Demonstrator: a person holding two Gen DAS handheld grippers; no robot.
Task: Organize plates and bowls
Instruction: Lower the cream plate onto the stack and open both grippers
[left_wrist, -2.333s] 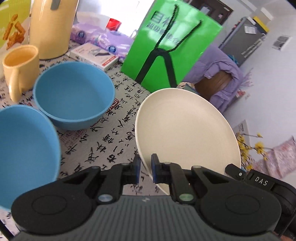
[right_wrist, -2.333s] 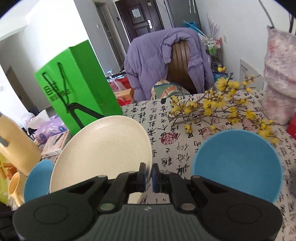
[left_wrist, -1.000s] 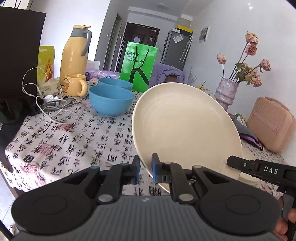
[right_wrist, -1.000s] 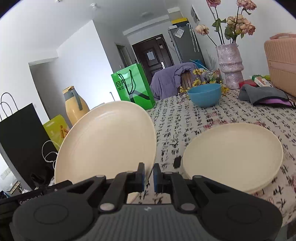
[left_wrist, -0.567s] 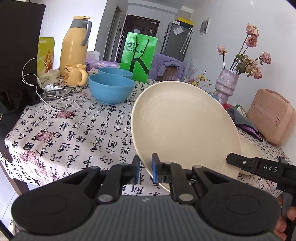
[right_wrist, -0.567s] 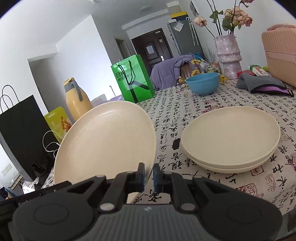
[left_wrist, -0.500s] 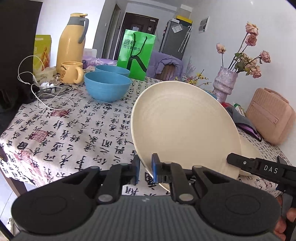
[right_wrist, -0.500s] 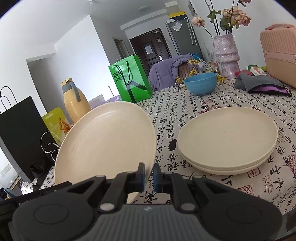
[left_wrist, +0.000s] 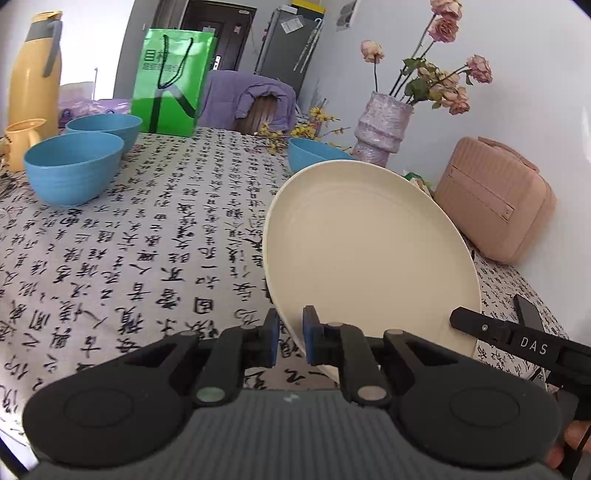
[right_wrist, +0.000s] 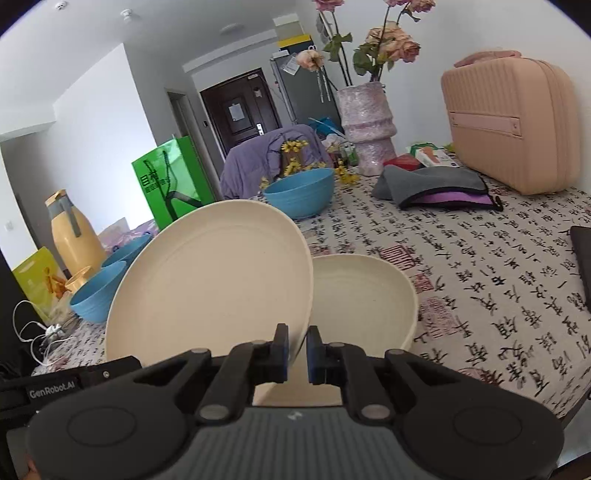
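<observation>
Cream plate (left_wrist: 365, 254), tilted on edge above the patterned surface (left_wrist: 147, 236), is pinched at its near rim by both the left gripper (left_wrist: 287, 341) and right gripper (right_wrist: 294, 349), fingers clamped on it; just beside it lies a stack of cream plates (right_wrist: 364, 295); blue bowls (left_wrist: 74, 166) sit well apart

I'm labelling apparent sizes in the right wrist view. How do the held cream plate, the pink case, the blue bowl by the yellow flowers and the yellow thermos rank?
Largest to smallest as they look:
1. cream plate, inflated by nearness
2. pink case
3. blue bowl and yellow thermos, too alike to rank
</observation>
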